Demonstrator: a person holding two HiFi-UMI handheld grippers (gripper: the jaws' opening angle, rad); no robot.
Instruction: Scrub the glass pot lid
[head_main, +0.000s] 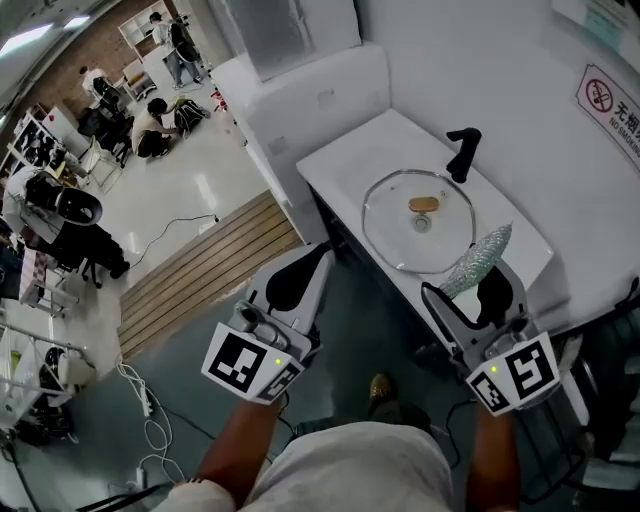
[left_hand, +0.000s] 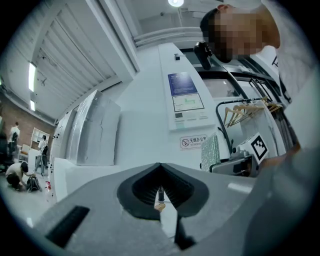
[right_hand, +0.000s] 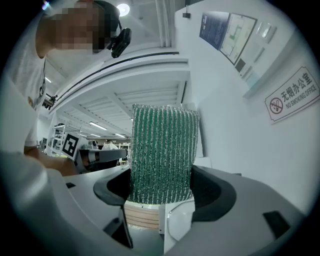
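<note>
The round glass pot lid (head_main: 395, 235) lies flat on the white counter (head_main: 340, 150), with a small brown thing (head_main: 424, 204) beside its central knob. My right gripper (head_main: 478, 288) hovers just short of the counter's near edge, shut on a green glittery scrub sponge (head_main: 480, 258) whose tip reaches over the lid's near rim. In the right gripper view the sponge (right_hand: 162, 155) stands upright, clamped in that gripper (right_hand: 162, 195). My left gripper (head_main: 305, 272) is shut and holds nothing, left of the counter above the floor; its jaws (left_hand: 160, 170) meet in its own view.
A black faucet-like post (head_main: 462, 152) stands behind the lid. A no-smoking sign (head_main: 612, 103) hangs on the wall at right. White cabinets (head_main: 310, 100) adjoin the counter's left. A slatted wooden panel (head_main: 205, 270) and cables (head_main: 145, 400) lie on the floor; people (head_main: 150, 125) are far off.
</note>
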